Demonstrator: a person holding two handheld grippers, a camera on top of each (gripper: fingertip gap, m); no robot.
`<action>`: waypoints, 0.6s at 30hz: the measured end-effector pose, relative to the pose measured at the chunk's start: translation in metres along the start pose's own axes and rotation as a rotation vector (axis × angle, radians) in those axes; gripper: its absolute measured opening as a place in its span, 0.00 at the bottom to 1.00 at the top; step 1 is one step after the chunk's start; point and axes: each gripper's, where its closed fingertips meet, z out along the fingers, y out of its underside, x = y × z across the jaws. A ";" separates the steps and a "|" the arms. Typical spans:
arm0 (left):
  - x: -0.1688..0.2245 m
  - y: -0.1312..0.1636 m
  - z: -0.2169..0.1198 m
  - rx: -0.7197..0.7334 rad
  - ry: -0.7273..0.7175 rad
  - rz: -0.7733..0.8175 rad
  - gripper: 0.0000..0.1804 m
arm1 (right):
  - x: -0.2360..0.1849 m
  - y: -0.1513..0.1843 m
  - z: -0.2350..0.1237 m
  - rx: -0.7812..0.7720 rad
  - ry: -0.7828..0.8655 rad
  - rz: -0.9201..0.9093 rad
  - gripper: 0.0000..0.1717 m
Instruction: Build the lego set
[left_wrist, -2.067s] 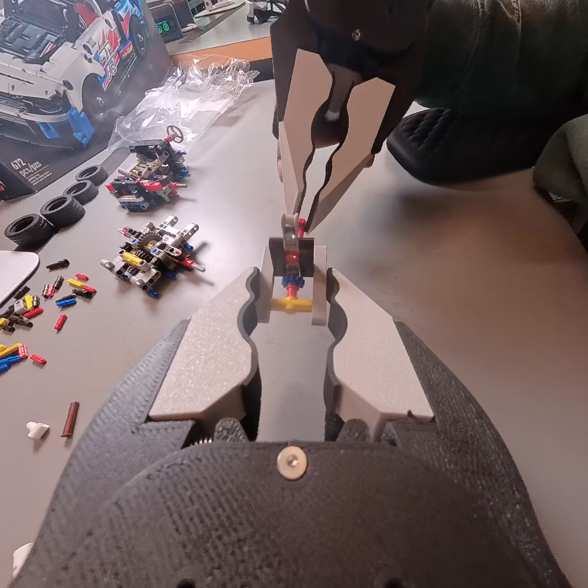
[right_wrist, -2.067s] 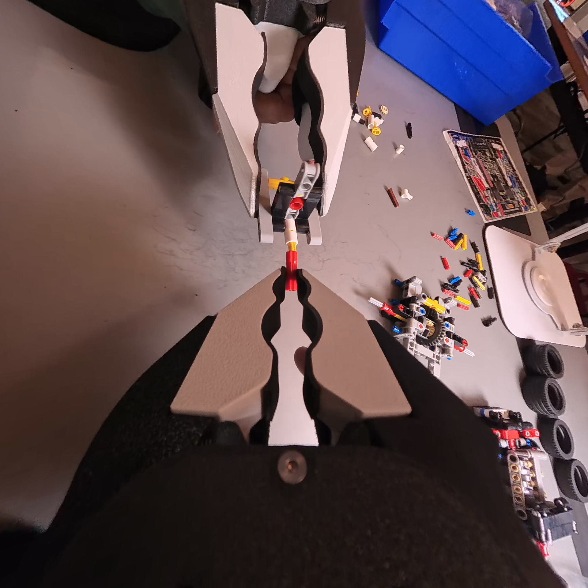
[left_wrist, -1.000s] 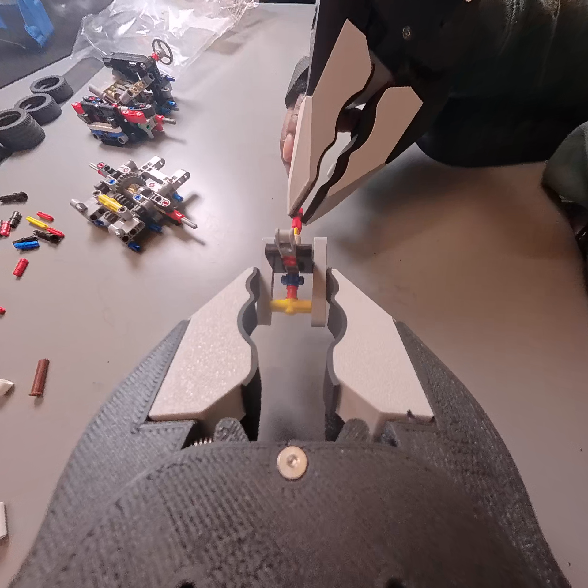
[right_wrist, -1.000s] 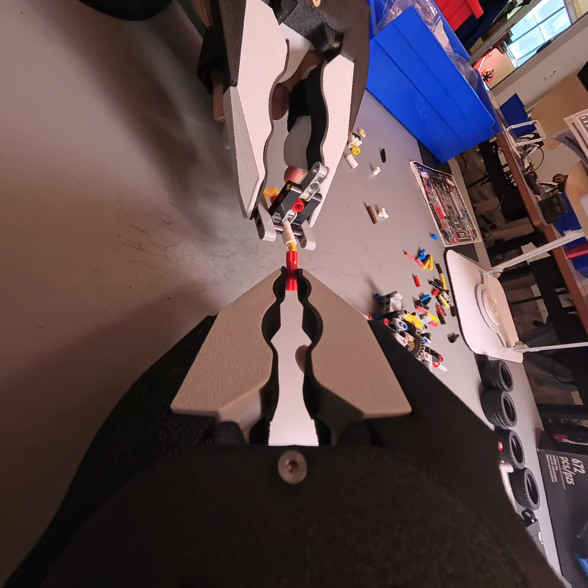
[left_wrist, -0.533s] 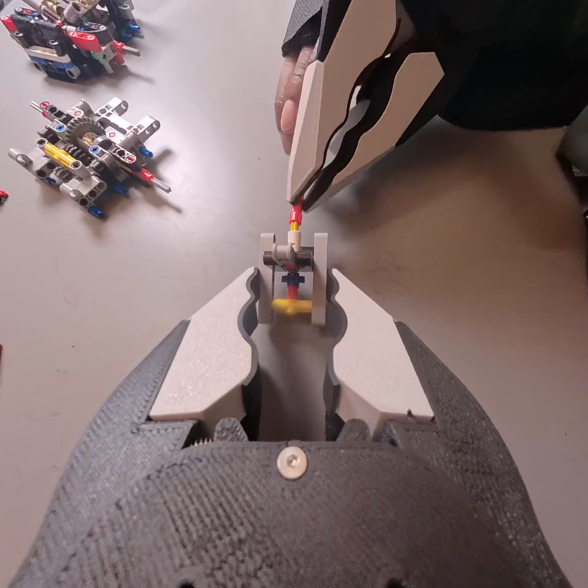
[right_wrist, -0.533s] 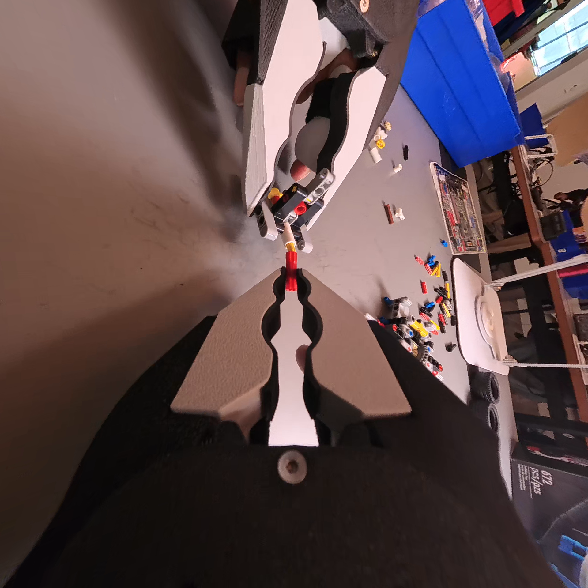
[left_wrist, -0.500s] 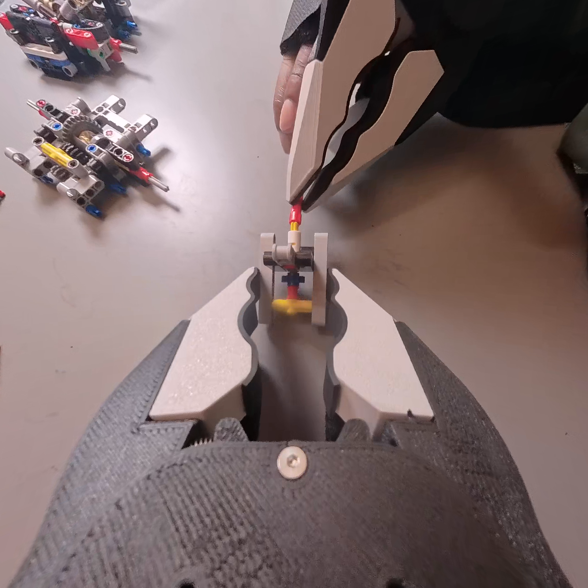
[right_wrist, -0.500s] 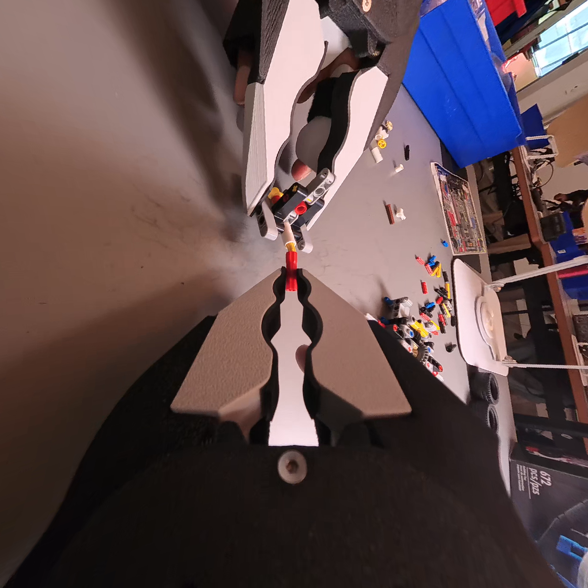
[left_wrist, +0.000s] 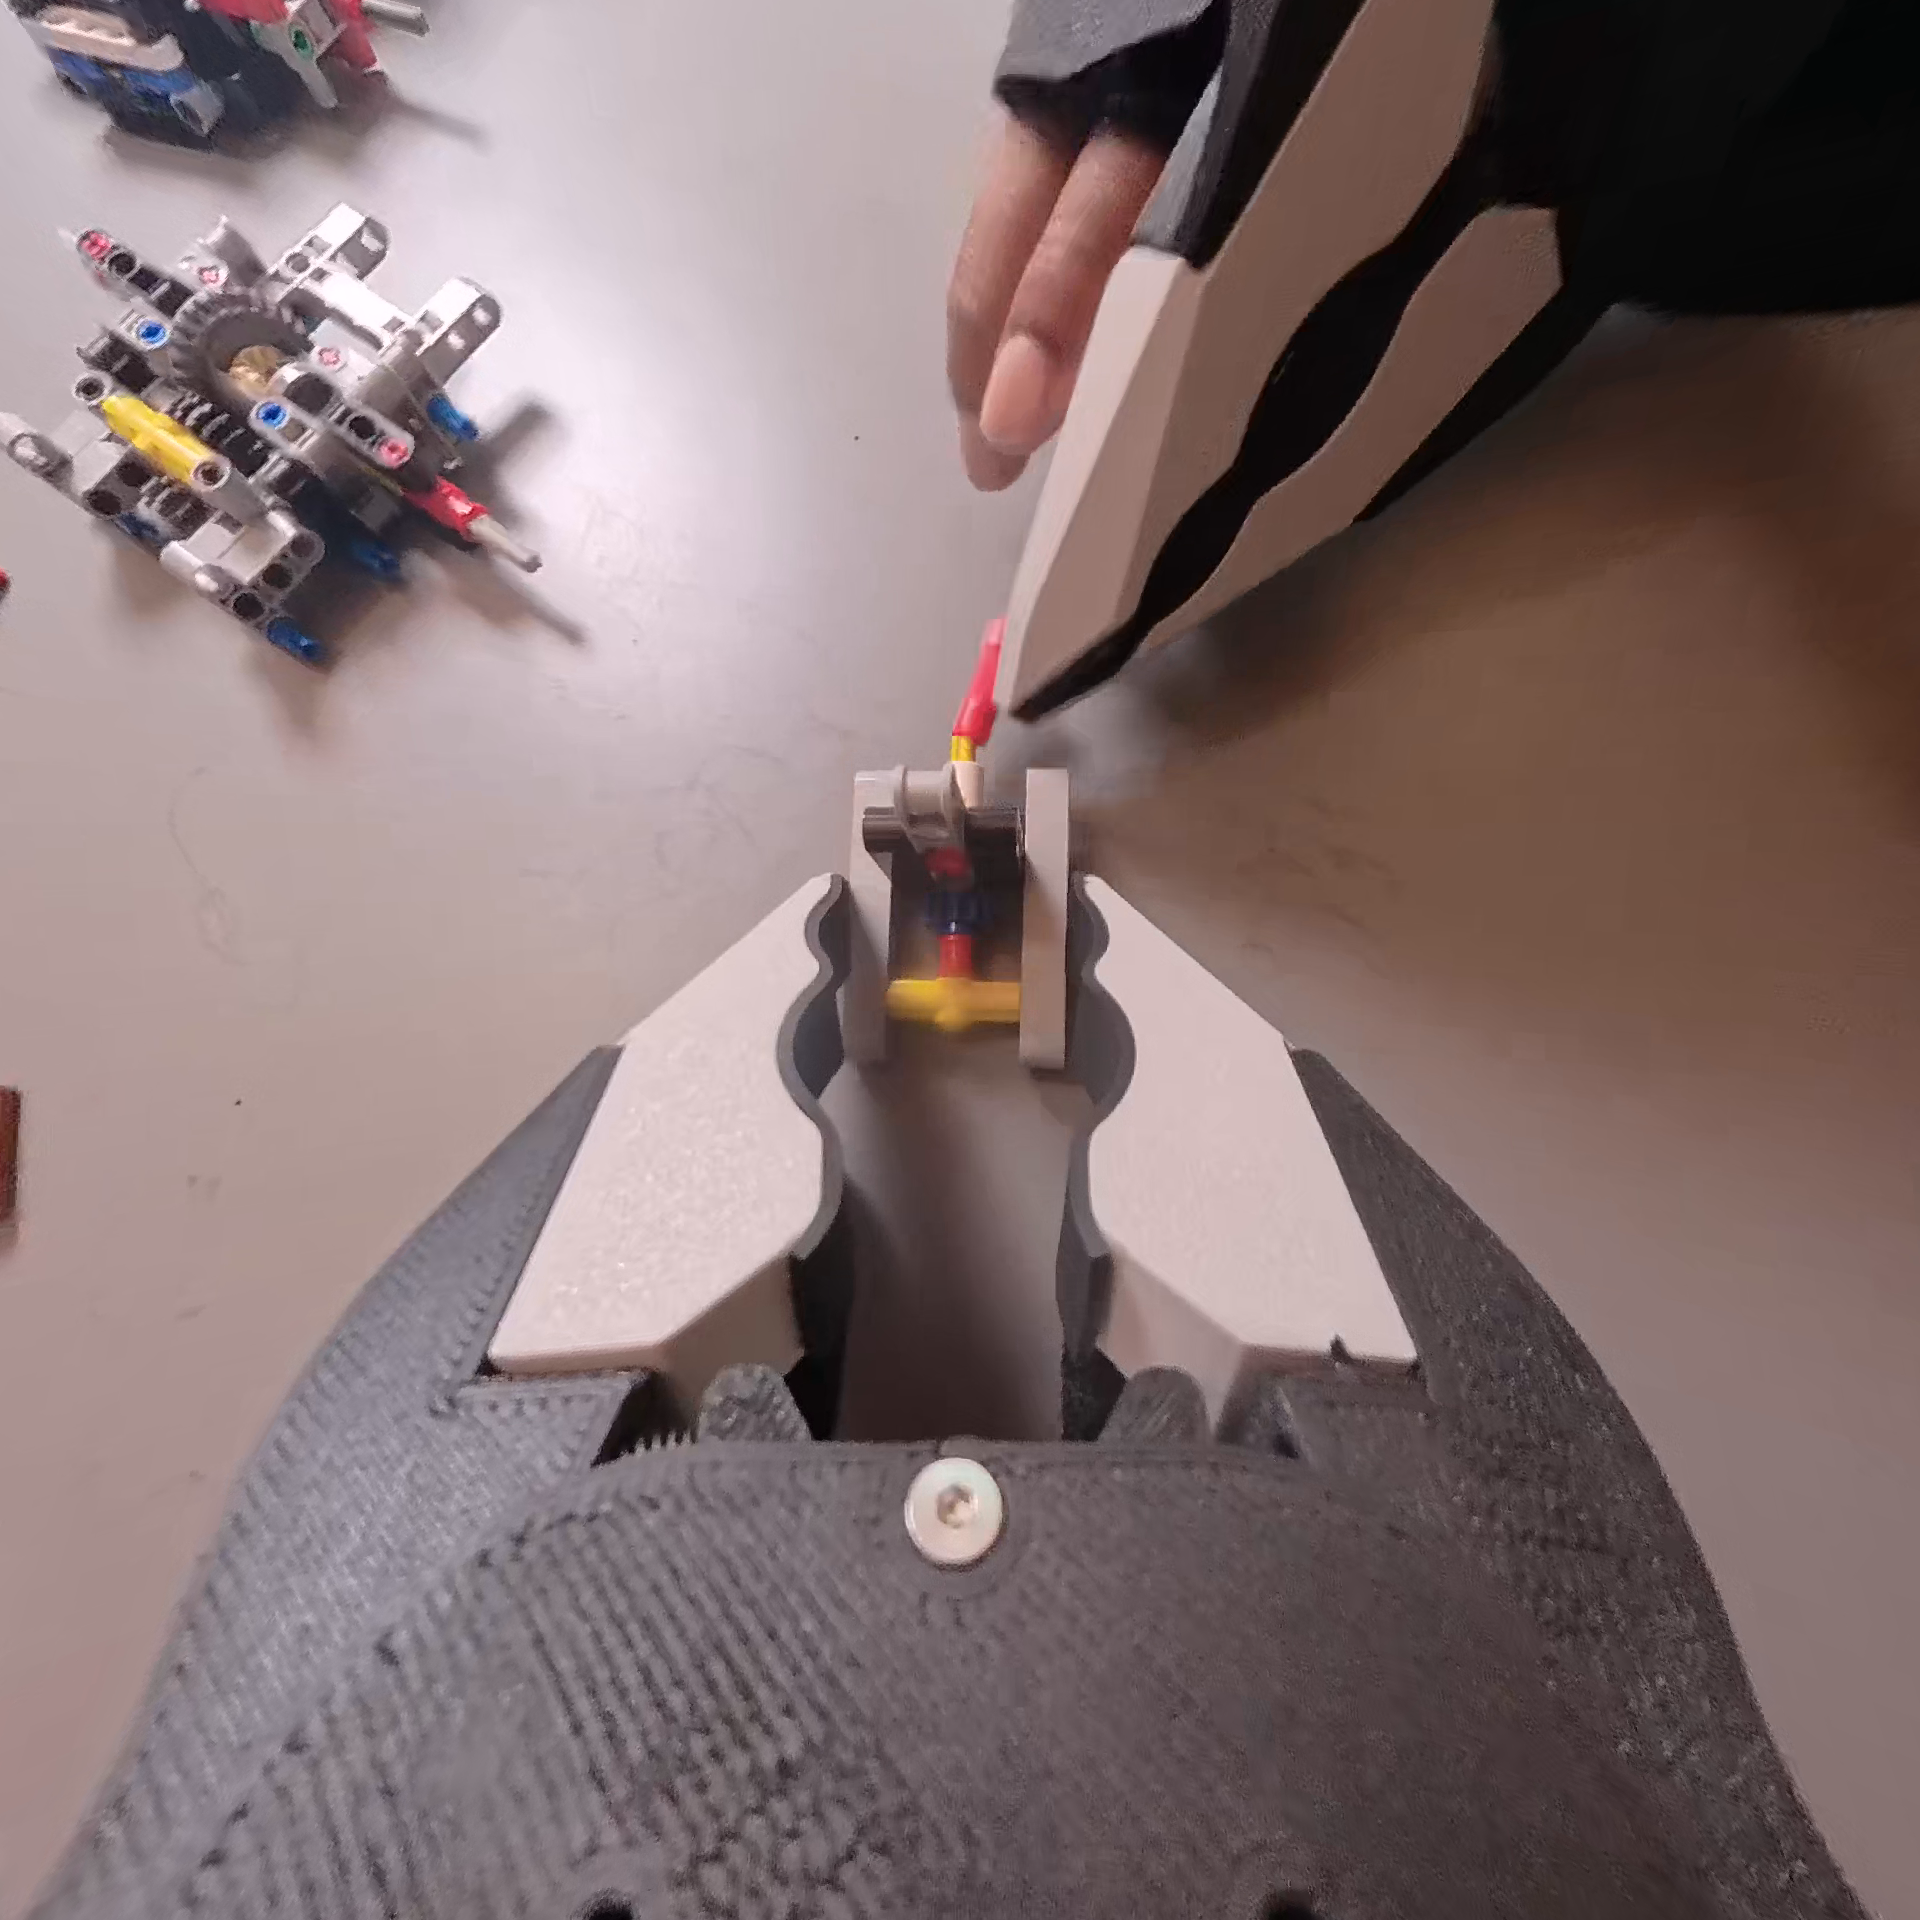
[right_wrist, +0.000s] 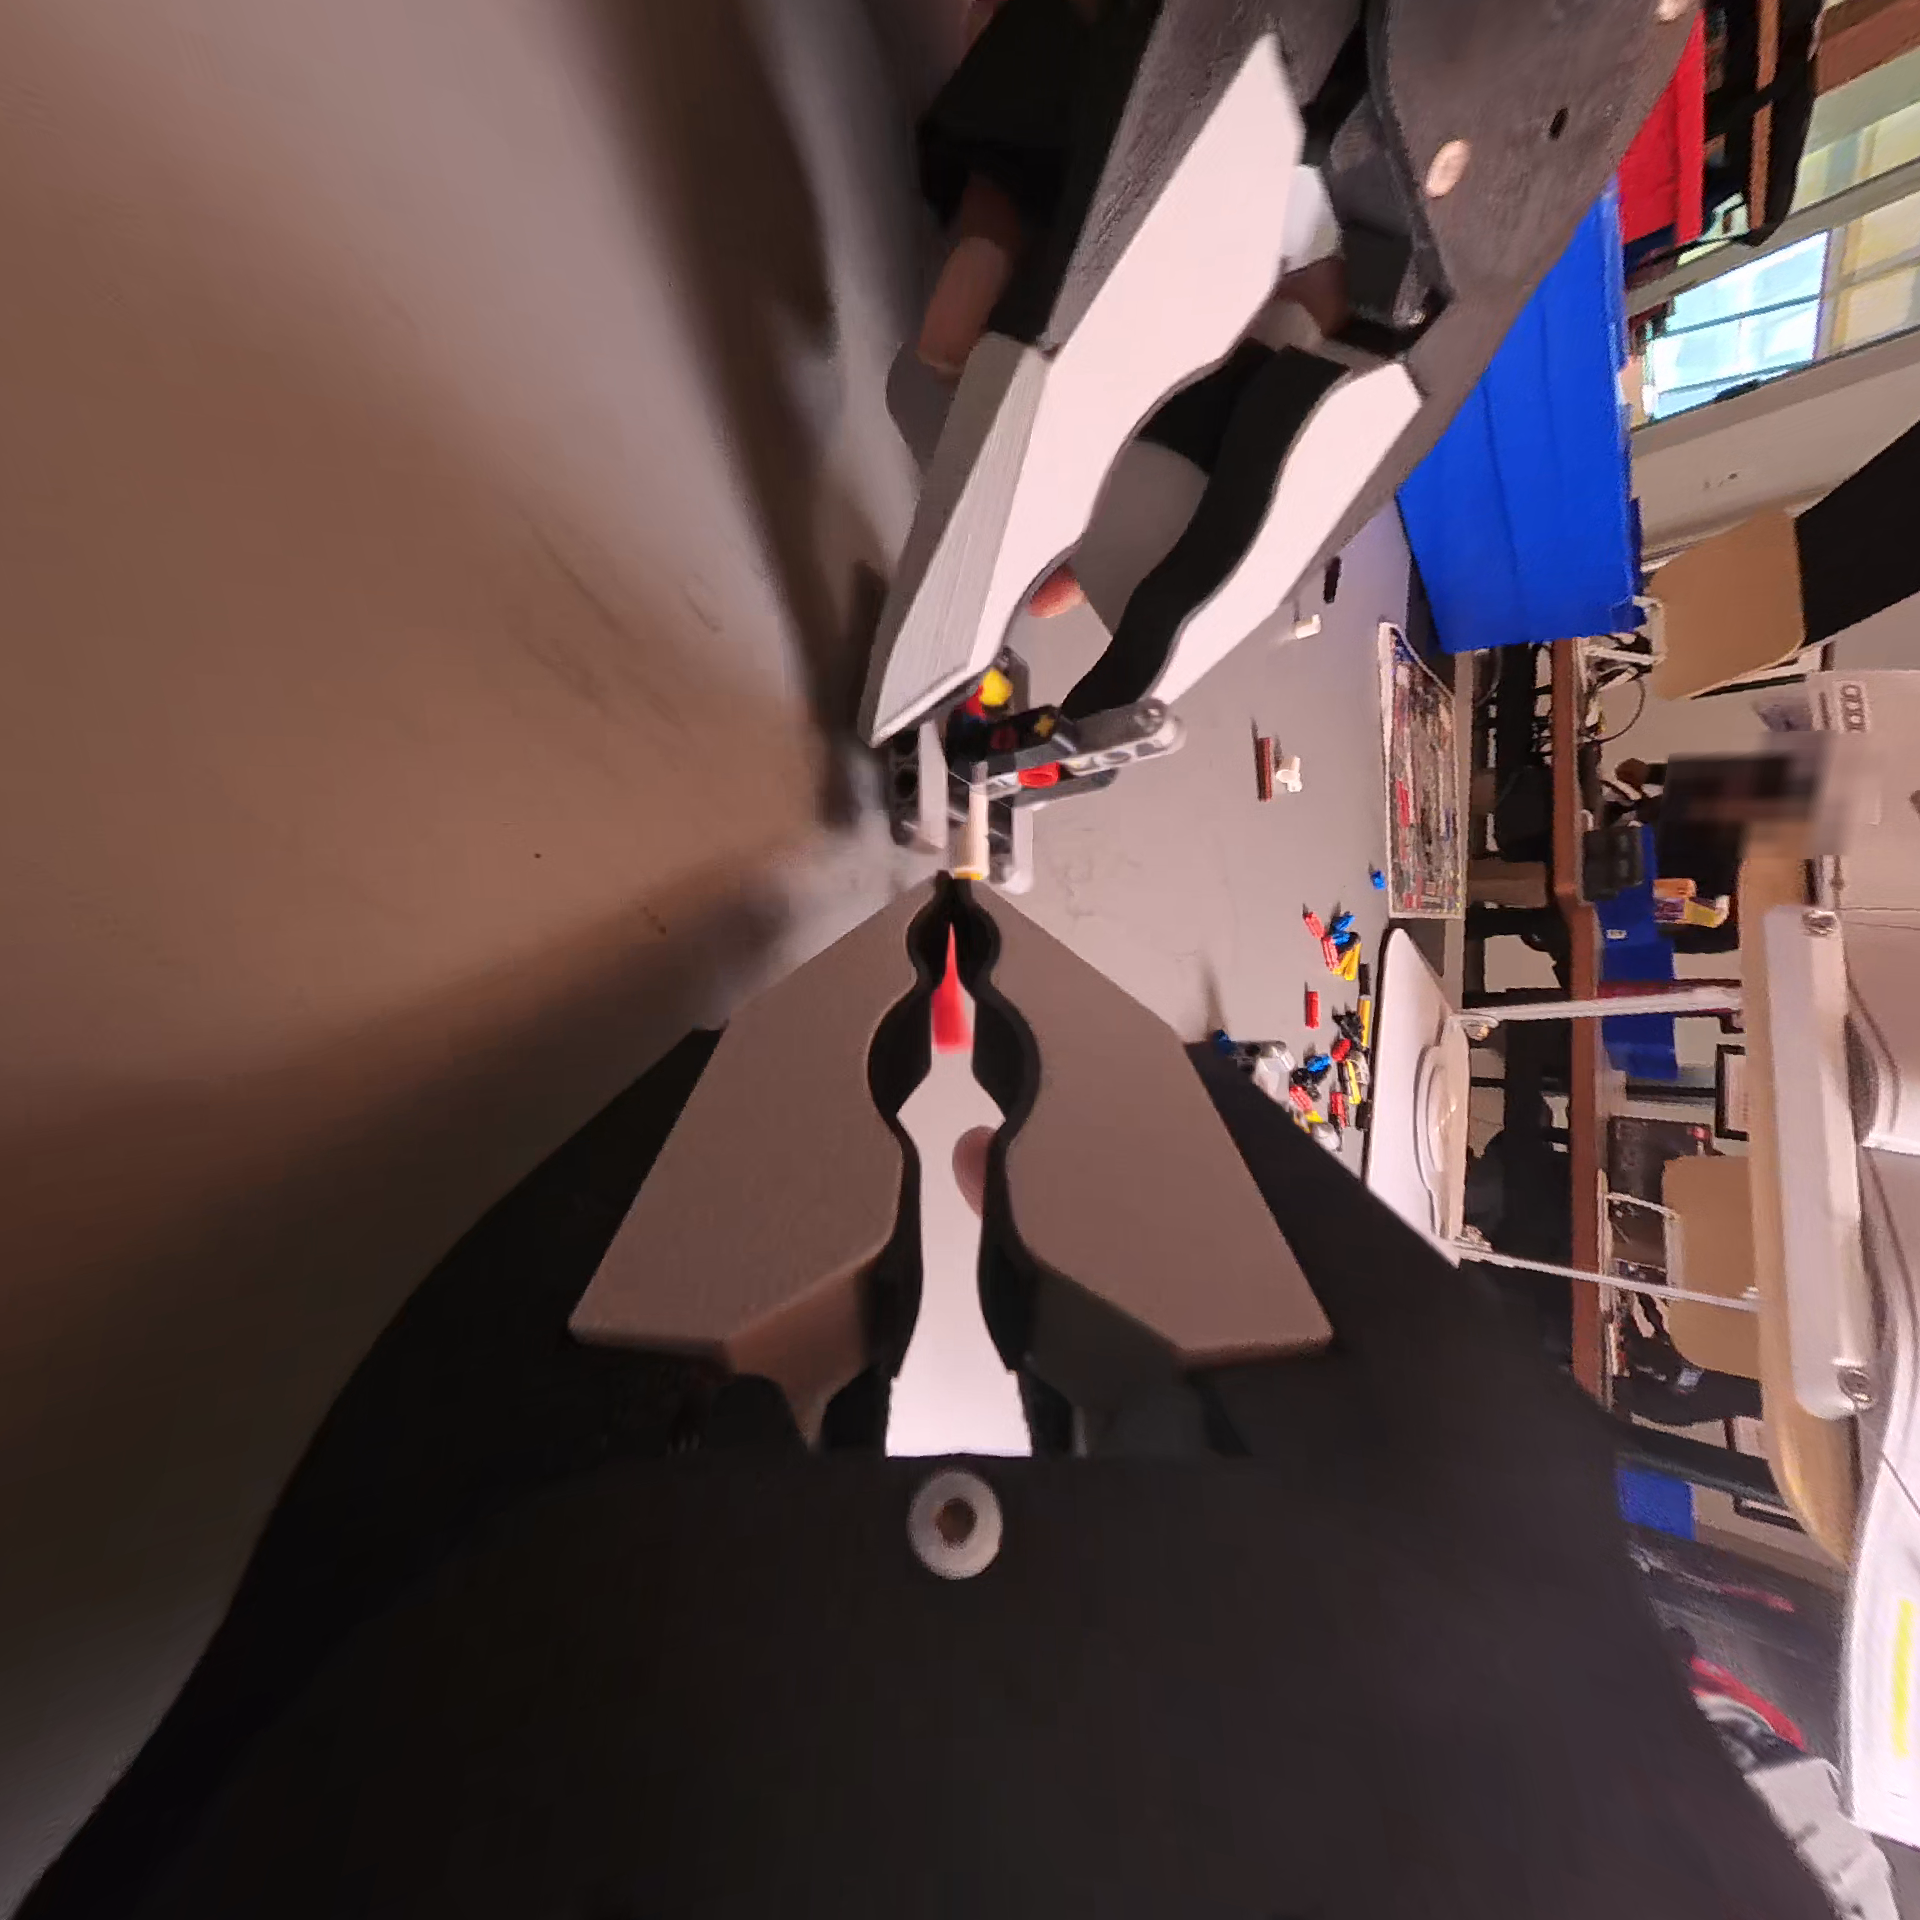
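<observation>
My left gripper (left_wrist: 961, 935) is shut on a small brick assembly (left_wrist: 951, 831) with grey side beams, a black frame, a blue gear and a yellow piece. Its pads press on the two grey beams. A red pin (left_wrist: 977, 681) with a yellow and tan end sticks out of the assembly's far side. My right gripper (right_wrist: 951, 888) is shut on this red pin (right_wrist: 948, 1003). The pin lies back between the right gripper's fingers, and its tips sit at the tan end (right_wrist: 971, 831). In the left wrist view the right gripper (left_wrist: 1023, 707) comes in from the upper right. Both views are blurred.
Two larger brick builds (left_wrist: 260, 416) (left_wrist: 208, 62) lie on the grey table at the left. A person's fingers (left_wrist: 1023, 312) hang beside the right gripper. At the right are loose small pieces (right_wrist: 1335, 997), a booklet (right_wrist: 1418, 769), a white tray (right_wrist: 1413, 1091) and a blue bin (right_wrist: 1507, 499). My left and right fingertips are right by each other.
The right gripper has tilted and closed in on the assembly. The red pin, once sticking out of its tips, now lies deeper between its fingers. The left gripper keeps its hold.
</observation>
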 end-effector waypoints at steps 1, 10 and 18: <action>0.003 -0.003 0.000 0.014 0.012 -0.006 0.22 | -0.003 0.001 0.002 -0.007 -0.012 -0.007 0.00; 0.002 0.004 0.000 -0.012 -0.007 0.021 0.22 | 0.006 0.017 -0.015 -0.012 -0.103 0.242 0.04; 0.004 0.003 0.000 0.008 0.015 0.037 0.22 | -0.003 0.055 -0.031 -0.033 -0.505 0.395 0.15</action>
